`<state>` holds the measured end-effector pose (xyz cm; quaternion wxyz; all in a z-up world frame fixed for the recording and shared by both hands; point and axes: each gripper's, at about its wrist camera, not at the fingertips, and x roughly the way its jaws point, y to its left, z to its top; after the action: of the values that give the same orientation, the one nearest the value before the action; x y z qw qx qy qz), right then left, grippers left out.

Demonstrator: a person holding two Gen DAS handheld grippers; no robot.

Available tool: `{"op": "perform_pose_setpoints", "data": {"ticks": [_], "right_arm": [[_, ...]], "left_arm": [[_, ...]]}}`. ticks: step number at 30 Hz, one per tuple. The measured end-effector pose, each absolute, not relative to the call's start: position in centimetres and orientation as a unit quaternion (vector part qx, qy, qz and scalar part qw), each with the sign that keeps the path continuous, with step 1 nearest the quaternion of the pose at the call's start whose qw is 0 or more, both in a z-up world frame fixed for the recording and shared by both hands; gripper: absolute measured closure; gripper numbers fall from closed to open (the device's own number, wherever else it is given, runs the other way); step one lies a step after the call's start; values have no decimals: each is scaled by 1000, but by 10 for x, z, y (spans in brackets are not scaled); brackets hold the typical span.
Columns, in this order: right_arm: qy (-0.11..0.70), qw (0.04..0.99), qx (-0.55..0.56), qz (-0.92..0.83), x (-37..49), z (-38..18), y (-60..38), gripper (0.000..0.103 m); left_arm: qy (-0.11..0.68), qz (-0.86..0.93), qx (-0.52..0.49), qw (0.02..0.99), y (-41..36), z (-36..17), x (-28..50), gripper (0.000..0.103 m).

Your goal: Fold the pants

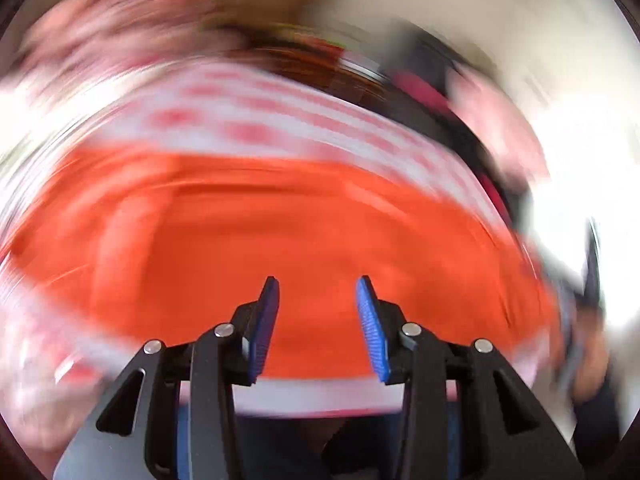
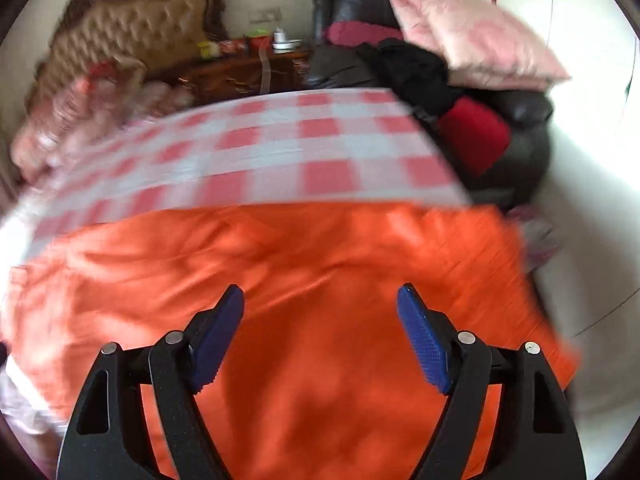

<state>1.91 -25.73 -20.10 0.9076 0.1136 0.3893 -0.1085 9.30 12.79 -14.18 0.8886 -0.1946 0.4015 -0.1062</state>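
Orange pants [image 2: 320, 280] lie spread on a bed with a red-and-white checked sheet [image 2: 320, 148]. My right gripper [image 2: 320, 296] hovers above the orange cloth, its blue pads [image 2: 420, 344] wide apart with nothing between them. In the heavily blurred left wrist view, the same orange pants [image 1: 280, 232] fill the middle, with the checked sheet [image 1: 280, 120] beyond. My left gripper [image 1: 318, 286] is over the near edge of the pants, its blue pads [image 1: 372, 328] apart and gripping nothing.
A padded brown headboard [image 2: 132, 28] and a dark wooden nightstand [image 2: 248, 72] with small items stand at the back. A black leather armchair [image 2: 512, 120] with a pink pillow [image 2: 472, 40] and dark and red clothes sits at the right of the bed.
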Motion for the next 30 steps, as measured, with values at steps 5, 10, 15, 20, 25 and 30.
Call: {"op": "perform_pose_setpoints", "data": {"ticks": [5, 10, 15, 20, 25, 30], "right_arm": [[425, 901, 88, 3, 17, -207, -183, 27], [431, 899, 38, 76, 23, -198, -99, 27], [429, 894, -38, 119, 23, -194, -31, 27], [451, 879, -65, 144, 28, -200, 1, 26], [464, 867, -74, 168, 37, -205, 27, 26], [470, 856, -85, 197, 51, -206, 68, 26]], "left_arm": [[372, 48, -338, 863, 299, -164, 70, 61], [381, 66, -316, 866, 320, -172, 75, 62], [408, 73, -265, 870, 307, -180, 84, 64], [425, 70, -257, 865, 309, -186, 91, 85], [422, 62, -263, 865, 312, -187, 92, 85], [420, 60, -262, 867, 310, -184, 93, 89]]}}
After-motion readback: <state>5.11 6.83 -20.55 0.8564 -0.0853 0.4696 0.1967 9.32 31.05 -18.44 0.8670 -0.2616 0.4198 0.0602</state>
